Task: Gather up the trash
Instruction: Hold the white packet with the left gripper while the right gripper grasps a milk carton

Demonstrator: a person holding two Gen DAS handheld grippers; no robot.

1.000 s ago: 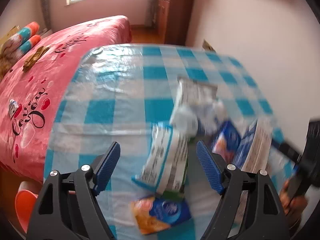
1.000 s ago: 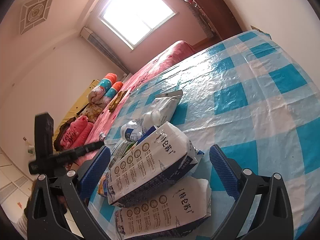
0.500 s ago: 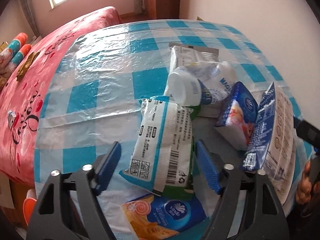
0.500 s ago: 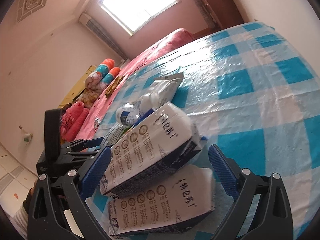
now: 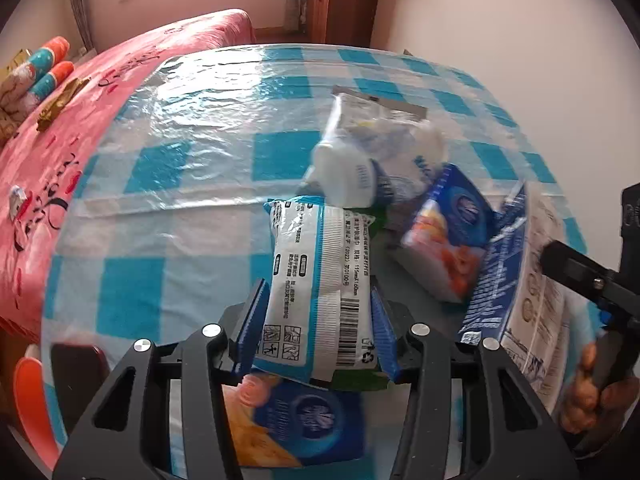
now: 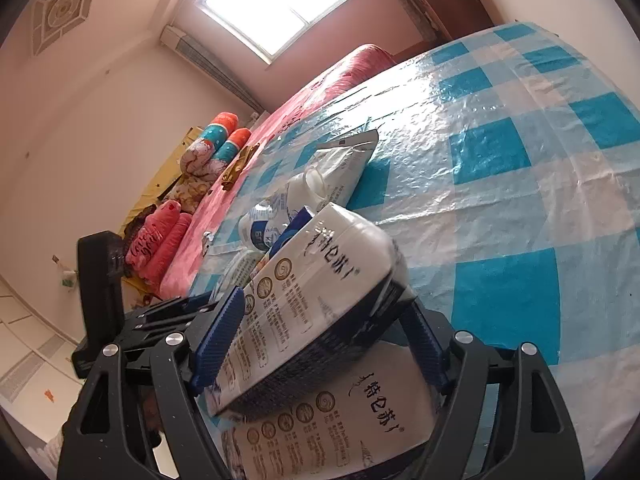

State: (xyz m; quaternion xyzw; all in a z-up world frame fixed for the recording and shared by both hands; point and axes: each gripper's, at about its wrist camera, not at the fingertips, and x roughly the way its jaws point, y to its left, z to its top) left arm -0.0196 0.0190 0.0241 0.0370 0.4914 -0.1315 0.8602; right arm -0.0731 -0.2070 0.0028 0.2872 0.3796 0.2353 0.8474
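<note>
Left hand-held gripper (image 5: 316, 328): jaws closing, blue pads pressing both sides of a white wipes packet (image 5: 320, 280) on the checked tabletop (image 5: 180, 208). Right hand-held gripper (image 6: 320, 334): jaws closing around the upper milk carton (image 6: 320, 288), stacked on a second carton (image 6: 340, 412).

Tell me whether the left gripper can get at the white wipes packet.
Probably yes: the left gripper already straddles the wipes packet, its jaws closing on both sides, with nothing between them and it.

Glossy crinkled plastic tablecloth (image 5: 192, 200), shiny plastic wet-wipe pack (image 5: 320, 280), glossy paper milk carton (image 6: 316, 292)
</note>
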